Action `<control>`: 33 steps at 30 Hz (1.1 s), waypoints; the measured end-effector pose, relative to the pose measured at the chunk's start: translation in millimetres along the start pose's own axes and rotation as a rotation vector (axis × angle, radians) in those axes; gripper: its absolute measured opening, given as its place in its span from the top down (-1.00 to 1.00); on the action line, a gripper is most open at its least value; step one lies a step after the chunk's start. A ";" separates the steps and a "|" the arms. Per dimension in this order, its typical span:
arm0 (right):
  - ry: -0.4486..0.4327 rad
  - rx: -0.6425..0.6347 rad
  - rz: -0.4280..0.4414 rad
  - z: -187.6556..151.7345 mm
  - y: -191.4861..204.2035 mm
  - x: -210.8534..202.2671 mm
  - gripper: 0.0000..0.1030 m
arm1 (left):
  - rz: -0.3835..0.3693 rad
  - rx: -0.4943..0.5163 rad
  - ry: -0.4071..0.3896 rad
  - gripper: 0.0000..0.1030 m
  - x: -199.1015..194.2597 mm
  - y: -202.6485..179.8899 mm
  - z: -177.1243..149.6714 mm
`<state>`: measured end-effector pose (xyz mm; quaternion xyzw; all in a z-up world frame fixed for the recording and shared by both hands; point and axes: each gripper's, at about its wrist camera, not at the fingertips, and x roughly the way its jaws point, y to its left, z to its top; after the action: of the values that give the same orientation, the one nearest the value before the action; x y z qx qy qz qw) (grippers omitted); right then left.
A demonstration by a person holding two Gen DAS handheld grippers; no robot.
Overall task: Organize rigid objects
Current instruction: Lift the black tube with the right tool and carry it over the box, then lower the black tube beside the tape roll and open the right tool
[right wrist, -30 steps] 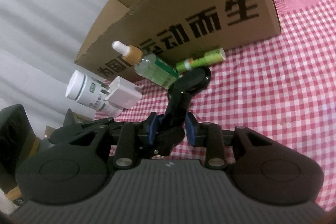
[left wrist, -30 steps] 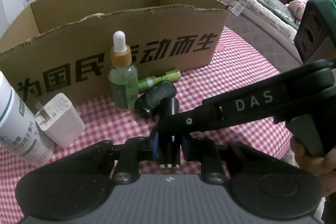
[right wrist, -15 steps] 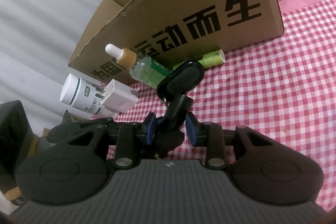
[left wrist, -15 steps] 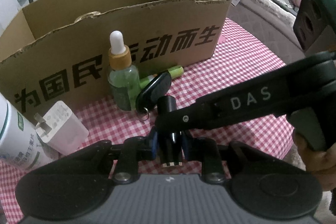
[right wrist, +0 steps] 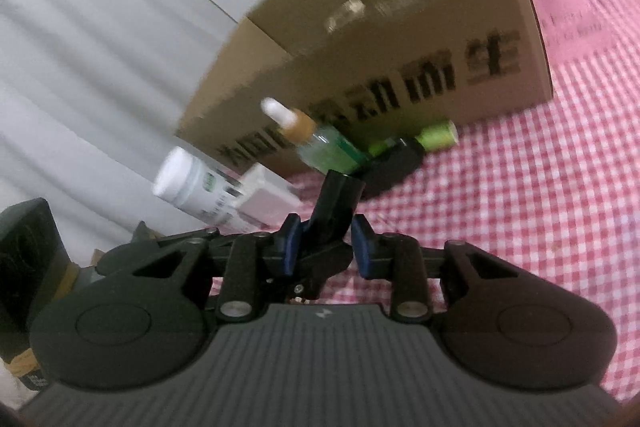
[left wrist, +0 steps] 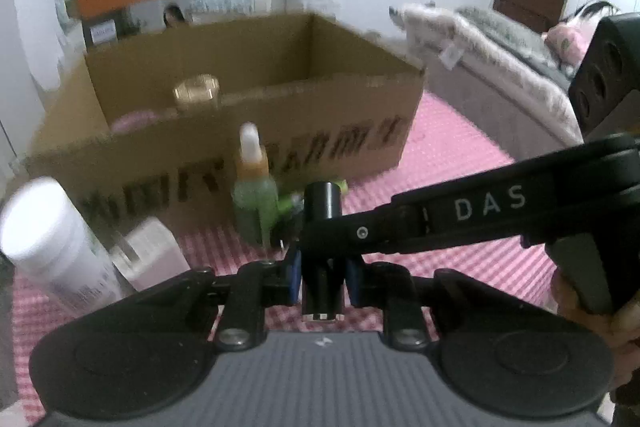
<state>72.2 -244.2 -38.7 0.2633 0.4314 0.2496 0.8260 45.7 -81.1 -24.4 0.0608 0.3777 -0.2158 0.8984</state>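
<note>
My left gripper [left wrist: 322, 273] pinches a black cylinder [left wrist: 323, 205] upright between narrow jaws. My right gripper [right wrist: 326, 247] has just been closing its jaws on the same piece, and its pads are against it. A black key fob [right wrist: 394, 163] shows just past the cylinder, above the checked cloth [right wrist: 500, 207]. It is in front of the dropper bottle [left wrist: 254, 195] and the cardboard box [left wrist: 280, 131].

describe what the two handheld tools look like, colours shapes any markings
Both are matte black. Each tool has a grey ribbed body with a small white logo, two round black housings either side, silver bolts on the linkage arms, and blue pads on the fingers. The left tool and right tool match. In the left wrist view the right one's arm carries white "DAS" lettering and a grey handle.
</note>
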 end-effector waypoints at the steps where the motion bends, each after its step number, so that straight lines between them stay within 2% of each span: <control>1: -0.016 -0.017 0.005 2.5 6.4 -5.5 0.48 | 0.007 0.003 -0.019 0.56 -7.3 -0.7 4.0; 8: -0.128 -0.147 0.060 39.2 52.7 -37.3 0.48 | 0.062 0.033 -0.144 0.56 -50.2 0.1 57.5; 12: -0.169 -0.227 0.086 76.8 76.0 -42.5 0.48 | 0.079 0.020 -0.159 0.56 -54.4 13.6 100.2; 15: -0.163 -0.262 0.098 109.6 83.1 -36.4 0.48 | 0.089 -0.019 -0.129 0.56 -41.9 28.9 126.9; 18: -0.105 -0.259 0.092 146.8 83.8 -14.0 0.47 | 0.067 -0.112 -0.052 0.56 -14.0 52.1 149.6; 23: 0.058 -0.223 0.054 190.2 65.7 36.4 0.47 | 0.054 -0.235 0.089 0.56 37.3 81.2 154.9; 29: 0.249 -0.185 0.006 210.0 40.1 96.2 0.48 | 0.058 -0.353 0.242 0.56 89.1 104.5 143.2; 33: 0.360 -0.198 -0.022 212.2 31.7 125.2 0.48 | 0.076 -0.386 0.312 0.56 108.4 110.8 130.8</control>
<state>308.4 -187.4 13.0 0.1272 0.5484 0.3246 0.7601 246.5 -54.1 -14.3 -0.0650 0.5437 -0.0939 0.8315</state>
